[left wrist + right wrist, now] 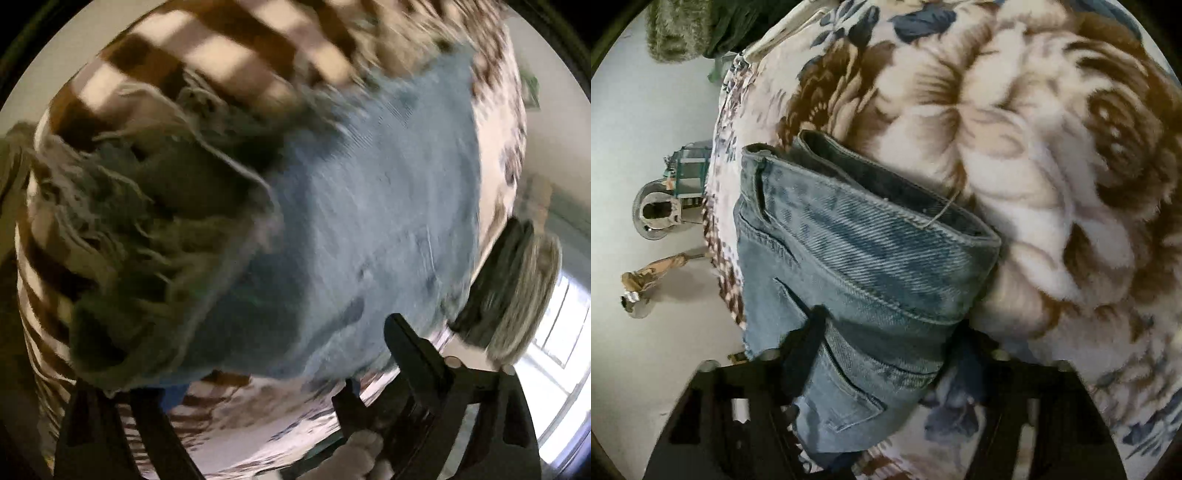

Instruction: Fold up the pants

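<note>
Light blue jeans [369, 221] lie on a brown and cream patterned blanket [207, 55]. In the blurred left wrist view their frayed, torn part [140, 229] is at the left. My left gripper [236, 398] is wide open just below the denim edge, with one finger [410, 350] at the right. In the right wrist view the jeans' waistband [871, 236] and back pocket [849, 398] fill the lower middle. My right gripper [886, 354] straddles the denim; its left finger [805, 350] lies on the fabric, and the right finger is hidden under it.
The floral blanket [1034, 166] covers the bed to the right. The pale floor [646, 147] lies left of the bed edge, with small metal and glass objects [665, 210] on it. A dark round object [506, 291] and a bright window [561, 325] are at the right in the left wrist view.
</note>
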The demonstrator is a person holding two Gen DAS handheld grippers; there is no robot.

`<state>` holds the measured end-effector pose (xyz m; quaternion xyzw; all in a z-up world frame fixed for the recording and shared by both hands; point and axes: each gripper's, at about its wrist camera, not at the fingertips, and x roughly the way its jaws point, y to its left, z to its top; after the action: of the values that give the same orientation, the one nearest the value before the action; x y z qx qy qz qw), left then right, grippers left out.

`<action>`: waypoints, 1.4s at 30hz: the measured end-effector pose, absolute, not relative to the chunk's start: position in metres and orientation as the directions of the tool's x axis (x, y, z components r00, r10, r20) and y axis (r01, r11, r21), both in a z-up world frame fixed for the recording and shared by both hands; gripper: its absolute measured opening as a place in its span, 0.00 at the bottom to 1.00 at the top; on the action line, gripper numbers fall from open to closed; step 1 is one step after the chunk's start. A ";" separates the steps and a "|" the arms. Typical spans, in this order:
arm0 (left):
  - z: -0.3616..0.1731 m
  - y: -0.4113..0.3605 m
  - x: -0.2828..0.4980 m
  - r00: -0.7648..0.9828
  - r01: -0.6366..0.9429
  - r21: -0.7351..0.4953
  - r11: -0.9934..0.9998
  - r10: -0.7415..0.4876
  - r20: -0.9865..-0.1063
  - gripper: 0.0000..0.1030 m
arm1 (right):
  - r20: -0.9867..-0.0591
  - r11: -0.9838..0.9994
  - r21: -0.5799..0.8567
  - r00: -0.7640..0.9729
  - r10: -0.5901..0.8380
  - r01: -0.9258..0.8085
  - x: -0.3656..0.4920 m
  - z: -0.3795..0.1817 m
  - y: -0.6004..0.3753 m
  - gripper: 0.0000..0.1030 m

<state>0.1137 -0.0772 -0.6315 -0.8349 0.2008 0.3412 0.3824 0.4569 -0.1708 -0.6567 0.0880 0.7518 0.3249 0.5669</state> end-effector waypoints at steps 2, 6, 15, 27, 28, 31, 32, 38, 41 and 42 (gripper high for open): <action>-0.629 -0.078 0.109 0.656 -0.603 -0.469 -0.645 -0.067 -0.752 0.56 | -0.795 0.773 0.592 -0.319 0.516 -0.226 0.451 -0.655 -0.172 0.43; -0.613 -0.068 0.108 0.609 -0.681 -0.495 -0.540 -0.041 -0.792 0.30 | -0.774 0.765 0.619 -0.299 0.557 -0.176 0.442 -0.645 -0.178 0.22; -0.561 -0.036 0.089 0.645 -0.755 -0.620 -0.215 -0.067 -0.762 0.27 | -0.721 0.746 0.664 -0.308 0.621 -0.050 0.398 -0.603 -0.219 0.18; -0.629 -0.052 0.051 0.699 -0.672 -0.642 -0.370 -0.030 -0.714 0.62 | -0.698 0.737 0.673 -0.373 0.611 -0.053 0.376 -0.660 -0.249 0.54; -0.631 -0.051 0.050 0.696 -0.668 -0.635 -0.387 -0.025 -0.717 0.62 | -0.692 0.730 0.681 -0.370 0.619 -0.052 0.376 -0.663 -0.247 0.57; -0.640 -0.045 0.055 0.686 -0.662 -0.608 -0.437 -0.028 -0.727 0.63 | -0.666 0.705 0.709 -0.351 0.658 -0.023 0.375 -0.669 -0.243 0.64; -0.641 -0.043 0.056 0.677 -0.667 -0.596 -0.447 -0.028 -0.736 0.63 | -0.661 0.701 0.713 -0.342 0.668 -0.008 0.375 -0.670 -0.241 0.65; -0.617 -0.039 0.066 0.626 -0.714 -0.581 -0.391 0.015 -0.780 0.30 | -0.680 0.709 0.705 -0.266 0.684 0.019 0.369 -0.663 -0.229 0.41; -0.596 -0.032 0.072 0.620 -0.742 -0.604 -0.291 0.046 -0.783 0.26 | -0.682 0.710 0.703 -0.251 0.686 0.030 0.364 -0.650 -0.232 0.32; -0.590 -0.030 0.073 0.620 -0.746 -0.608 -0.270 0.050 -0.783 0.26 | -0.683 0.711 0.702 -0.248 0.687 0.032 0.362 -0.643 -0.232 0.30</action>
<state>0.0733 -0.0297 -0.5899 -0.7108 0.2449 0.3605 0.5521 0.3619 -0.2318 -0.6430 0.2448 0.7345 0.2909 0.5621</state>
